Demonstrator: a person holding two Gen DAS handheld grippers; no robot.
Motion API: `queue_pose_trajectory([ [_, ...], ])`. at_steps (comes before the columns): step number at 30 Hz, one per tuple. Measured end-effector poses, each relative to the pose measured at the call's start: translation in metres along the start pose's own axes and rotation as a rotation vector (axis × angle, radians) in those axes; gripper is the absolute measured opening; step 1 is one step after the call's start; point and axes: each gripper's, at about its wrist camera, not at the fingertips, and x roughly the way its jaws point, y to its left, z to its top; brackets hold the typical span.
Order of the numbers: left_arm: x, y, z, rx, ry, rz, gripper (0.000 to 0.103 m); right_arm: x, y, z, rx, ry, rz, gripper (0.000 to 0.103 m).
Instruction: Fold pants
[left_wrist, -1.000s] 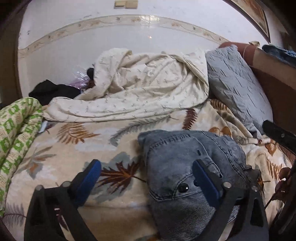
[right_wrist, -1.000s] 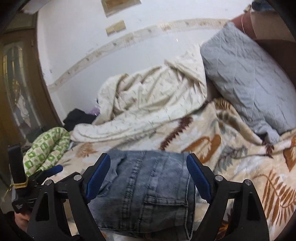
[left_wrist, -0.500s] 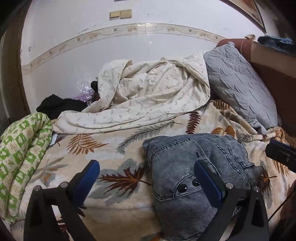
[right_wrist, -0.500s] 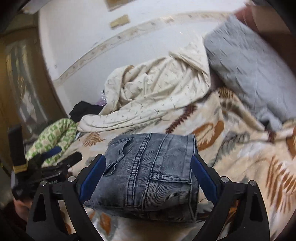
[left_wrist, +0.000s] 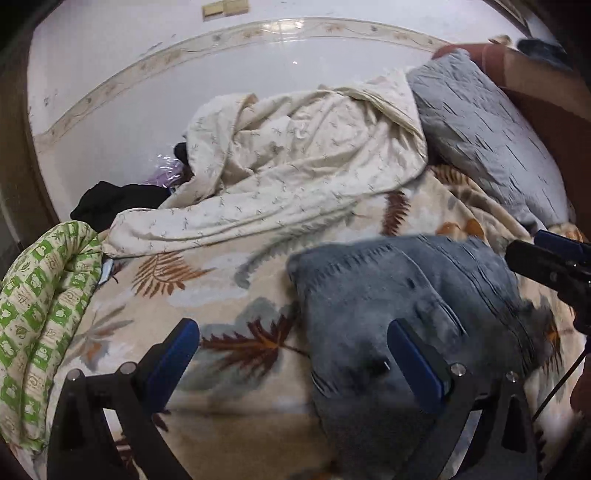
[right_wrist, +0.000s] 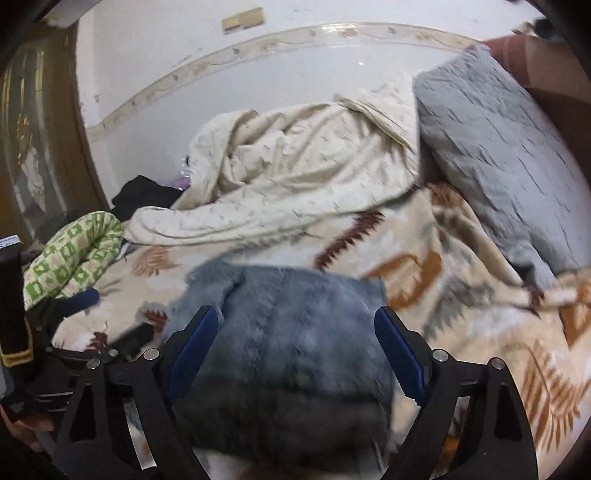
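A: Where are the pants (right_wrist: 291, 332) now?

B: Folded into a thick denim bundle on the leaf-print blanket (left_wrist: 229, 284), near the bed's front edge and well short of the grey pillow (left_wrist: 484, 147) at the head end. The cream quilt (left_wrist: 295, 177) is heaped beyond them toward the wall.

A: Why do the grippers sit like that?

B: The right gripper (right_wrist: 295, 350) straddles the bundle, its blue pads level with the two sides. Its jaws have just been closing a little, yet they stand spread, and blur hides whether they touch the denim. I judge it is squaring the stack. The left gripper (left_wrist: 295, 358) is also spread wide: one pad lies over the denim, the other over bare blanket, nothing pinched. It seems placed at the bundle's left side to steady or tuck it.

A: Which way does the bundle run?

B: Its seams run away from the front edge toward the wall, so that looks like the long axis, though the bundle is nearly square.
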Motion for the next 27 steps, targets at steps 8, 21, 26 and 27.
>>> queue_pose_trajectory([
  [8, 0.062, -0.011, 0.0, 0.004, 0.172, -0.024, 0.103, 0.073, -0.014, -0.004, 0.058, 0.171, -0.052, 0.079],
  [21, 0.095, -0.017, -0.034, -0.025, 0.277, -0.047, 0.103, 0.119, -0.035, -0.038, 0.087, 0.399, -0.003, 0.094],
  [26, 0.099, -0.012, -0.035, -0.06, 0.292, -0.077, 0.103, 0.124, -0.033, -0.038, 0.074, 0.398, 0.009, 0.1],
  [27, 0.098, -0.011, -0.035, -0.068, 0.288, -0.084, 0.103, 0.122, -0.033, -0.037, 0.071, 0.397, 0.011, 0.1],
])
